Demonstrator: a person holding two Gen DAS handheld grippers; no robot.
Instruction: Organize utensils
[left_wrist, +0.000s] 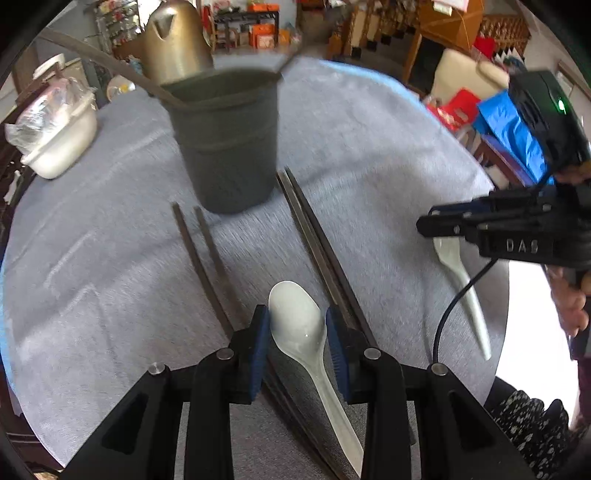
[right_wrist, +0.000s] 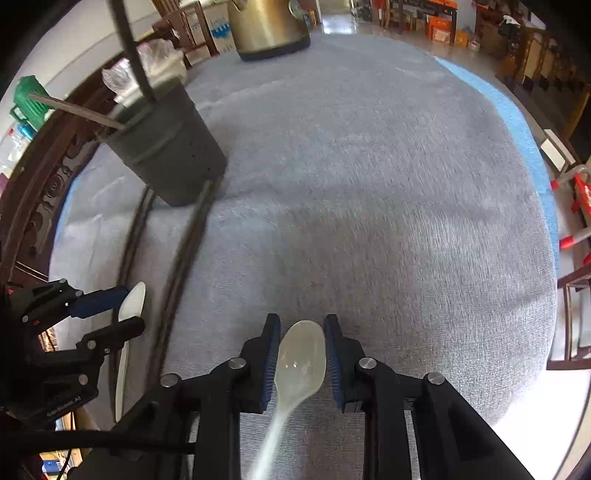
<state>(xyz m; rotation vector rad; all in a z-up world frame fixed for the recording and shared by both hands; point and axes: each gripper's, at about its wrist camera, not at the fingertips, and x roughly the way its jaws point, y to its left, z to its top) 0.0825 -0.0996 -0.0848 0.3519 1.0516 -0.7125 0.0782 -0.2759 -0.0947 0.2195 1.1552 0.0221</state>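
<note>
— Where are the grippers?

— Both low over the grey tablecloth (right_wrist: 369, 184), pointing toward the dark utensil cup (left_wrist: 225, 144). The left gripper (left_wrist: 297, 332) has its jaws apart, straddling the bowl of a white soup spoon (left_wrist: 299, 325) without pinching it.

— The right?

— The right gripper (right_wrist: 301, 354) is the same: jaws apart around the second white spoon (right_wrist: 301, 362), off to the cup's right.

— Chopsticks?

— One pair (left_wrist: 317, 247) lies just right of the cup's foot, another pair (left_wrist: 207, 258) left of it. Sticks (right_wrist: 129, 40) already stand in the cup.

Both grippers low, forward-pointing, fingers (left_wrist: 260, 343) parted.
</note>
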